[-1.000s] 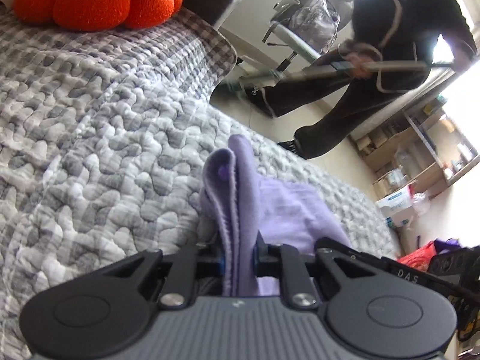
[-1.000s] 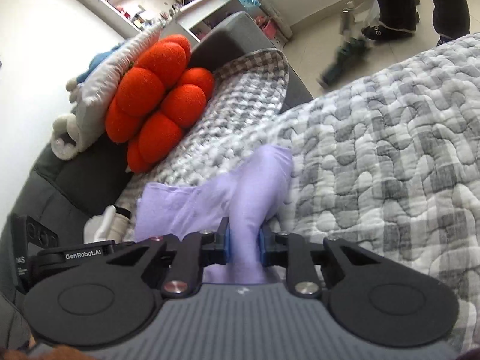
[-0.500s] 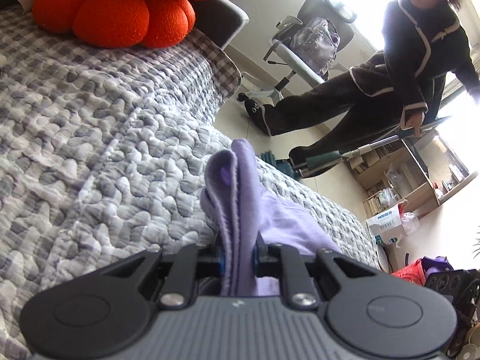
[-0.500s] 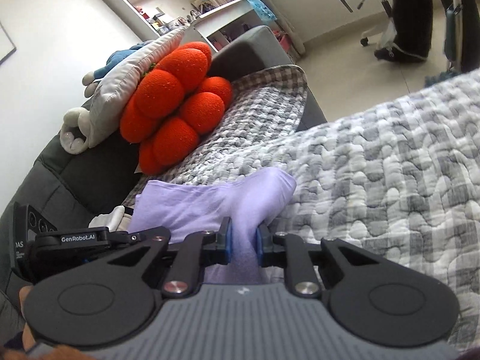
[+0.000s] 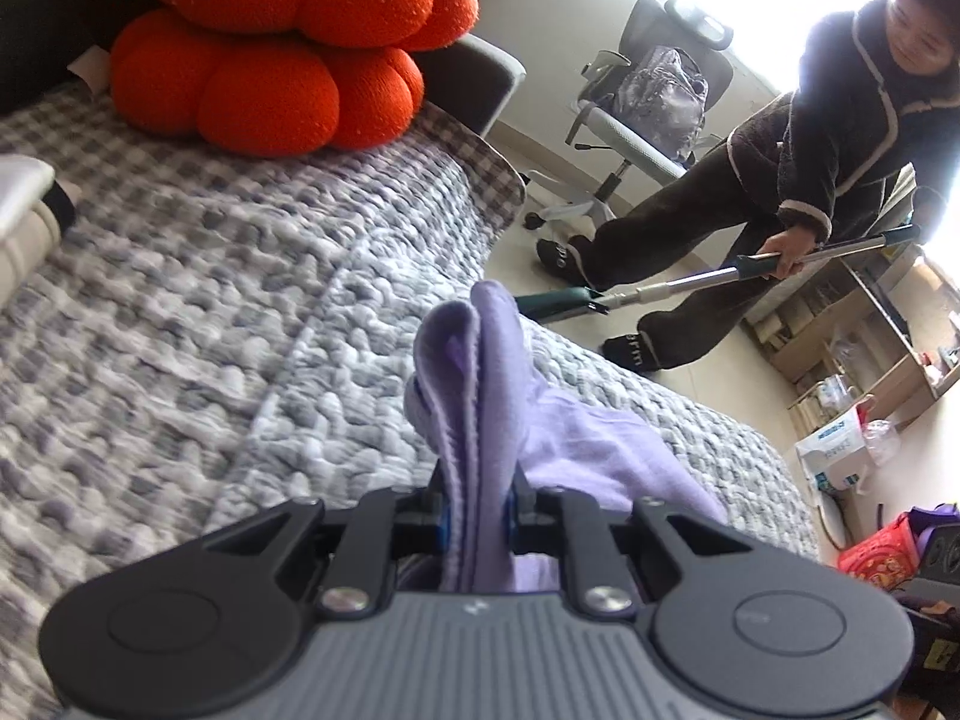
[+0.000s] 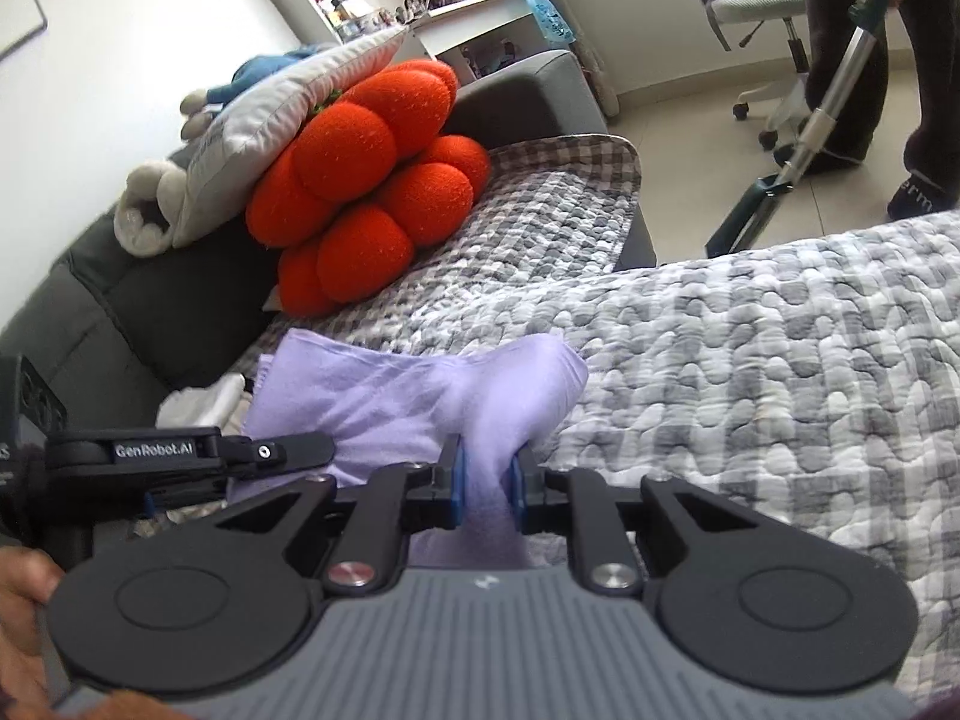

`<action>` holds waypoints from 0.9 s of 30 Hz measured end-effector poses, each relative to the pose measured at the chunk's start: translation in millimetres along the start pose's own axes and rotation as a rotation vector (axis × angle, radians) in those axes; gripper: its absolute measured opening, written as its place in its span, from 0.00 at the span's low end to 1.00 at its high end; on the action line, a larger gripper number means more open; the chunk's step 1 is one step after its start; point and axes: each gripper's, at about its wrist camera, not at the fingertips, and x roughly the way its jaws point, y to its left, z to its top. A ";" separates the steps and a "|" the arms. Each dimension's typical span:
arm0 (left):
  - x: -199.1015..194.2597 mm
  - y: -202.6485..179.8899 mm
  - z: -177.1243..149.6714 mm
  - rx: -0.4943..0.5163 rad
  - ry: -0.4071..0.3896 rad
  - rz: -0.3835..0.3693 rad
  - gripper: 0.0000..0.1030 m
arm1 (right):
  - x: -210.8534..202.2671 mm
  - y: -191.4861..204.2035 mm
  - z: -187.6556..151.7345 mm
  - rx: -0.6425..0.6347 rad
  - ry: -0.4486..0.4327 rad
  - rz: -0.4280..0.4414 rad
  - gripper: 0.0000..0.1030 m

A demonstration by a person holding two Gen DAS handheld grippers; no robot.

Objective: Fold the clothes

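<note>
Left gripper: your left gripper [image 5: 477, 519] has its jaws drawn nearly together on a bunched fold of the lilac soft-knit garment [image 5: 498, 396]; the blue pads press the cloth from both sides.
Right gripper: your right gripper [image 6: 485, 483] is likewise pinched narrow on another bunch of the same garment [image 6: 384, 396], cloth squeezed between the blue pads.
Garment position: the lilac fabric stretches between your two grippers above the grey-and-white quilted checked bedspread [image 6: 750, 372]. In the right wrist view the span runs leftward to your left gripper [image 6: 234, 450], seen from the side. Whether its lower edge touches the bedspread cannot be told.
Surface: the bedspread [image 5: 210, 312] covers a dark grey sofa [image 6: 150, 300].
Nearby items: a lumpy orange-red plush cushion [image 6: 372, 192] rests against the sofa back, well apart from the garment; a white pillow [image 6: 288, 120] leans on top of it.
Bystander: a person in dark clothing [image 5: 780, 180] stands on the floor beyond the bedspread, holding a long metal-handled mop [image 5: 690, 282].
Background: a grey office chair [image 5: 648, 114] stands behind the person.
</note>
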 end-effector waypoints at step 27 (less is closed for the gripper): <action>-84.4 96.3 24.0 -0.009 -0.069 0.175 0.15 | 72.8 135.7 -24.8 -0.222 0.064 -0.010 0.16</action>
